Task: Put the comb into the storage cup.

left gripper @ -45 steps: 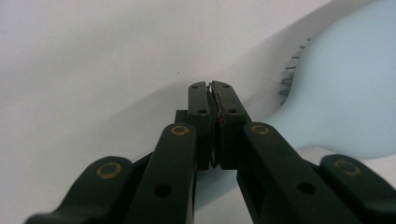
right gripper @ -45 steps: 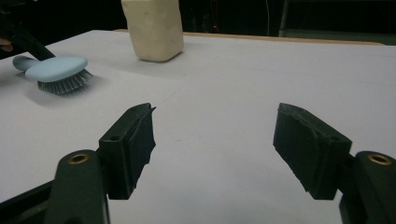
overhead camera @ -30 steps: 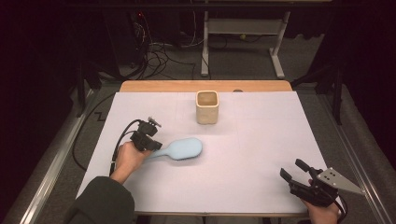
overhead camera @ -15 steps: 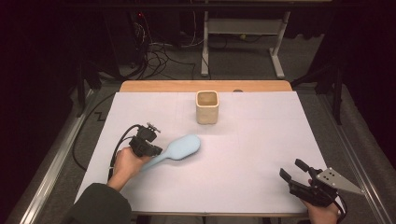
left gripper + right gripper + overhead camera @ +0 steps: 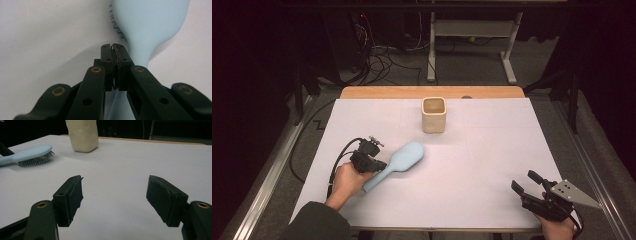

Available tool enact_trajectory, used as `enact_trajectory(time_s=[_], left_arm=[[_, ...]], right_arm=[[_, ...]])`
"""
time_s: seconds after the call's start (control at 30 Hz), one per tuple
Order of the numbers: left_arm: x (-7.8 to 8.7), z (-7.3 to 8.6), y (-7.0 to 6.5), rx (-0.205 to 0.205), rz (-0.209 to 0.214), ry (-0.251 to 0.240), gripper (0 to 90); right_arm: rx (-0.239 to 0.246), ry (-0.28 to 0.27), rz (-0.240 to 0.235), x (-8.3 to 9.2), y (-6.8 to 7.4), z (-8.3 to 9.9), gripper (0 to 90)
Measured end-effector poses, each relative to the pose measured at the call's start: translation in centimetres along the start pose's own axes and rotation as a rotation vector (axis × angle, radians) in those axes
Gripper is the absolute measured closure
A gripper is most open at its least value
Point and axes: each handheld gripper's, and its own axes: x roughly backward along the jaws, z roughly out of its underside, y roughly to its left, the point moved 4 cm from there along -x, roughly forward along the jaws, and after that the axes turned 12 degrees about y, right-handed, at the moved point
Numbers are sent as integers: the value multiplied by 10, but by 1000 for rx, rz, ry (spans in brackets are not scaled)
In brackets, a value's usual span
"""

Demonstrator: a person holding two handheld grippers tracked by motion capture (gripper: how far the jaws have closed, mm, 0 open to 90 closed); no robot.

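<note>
Left tongs [image 5: 371, 162] sit at the near-left of the white bench [image 5: 492, 165], the person's left hand [image 5: 346, 181] wrapped around them. Jaws pressed together: in the left gripper view the two pads meet with no gap, tips at [image 5: 113, 50]. The light blue hairbrush [image 5: 396, 162] runs right beside and under them. Its handle passes below the closed tips and its head [image 5: 150, 22] spreads out ahead, bristles showing along the edge. From this angle the handle looks to lie next to the pads rather than between them, but the overlap is tight, so a pinch on its edge can't be ruled out.

The brush lies diagonally on the bench, handle toward the near-left, head pointing toward the far middle. A cream square cup [image 5: 433, 114] stands upright beyond it, well apart.

Right tongs [image 5: 528, 184] rest at the near-right corner, jaws spread, nothing between them; the right gripper view looks across bare bench toward the brush [image 5: 30, 155] and the cup [image 5: 82, 135].

Step in hand: left tongs working the brush by its handle, likely nudging or turning it. Next move probably calls for spreading the left jaws, centering them across the handle, and closing firmly, since the handle is smooth and narrow and could slip or swing. The cup seems the likely destination.
</note>
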Motion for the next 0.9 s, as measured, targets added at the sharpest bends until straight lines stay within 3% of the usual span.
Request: enact_trajectory(time_s=[0.47,0.73,0.9], left_arm=[[-2,7,-7,-3,40,-8,867],[1,10,-4,13,31,-15,832],[9,13,-1,30,14,-49,752]], right_arm=[[2,1,2,0,0,0,296],[2,-1,1,0,1,0,296],[4,1,0,0,1,0,296]])
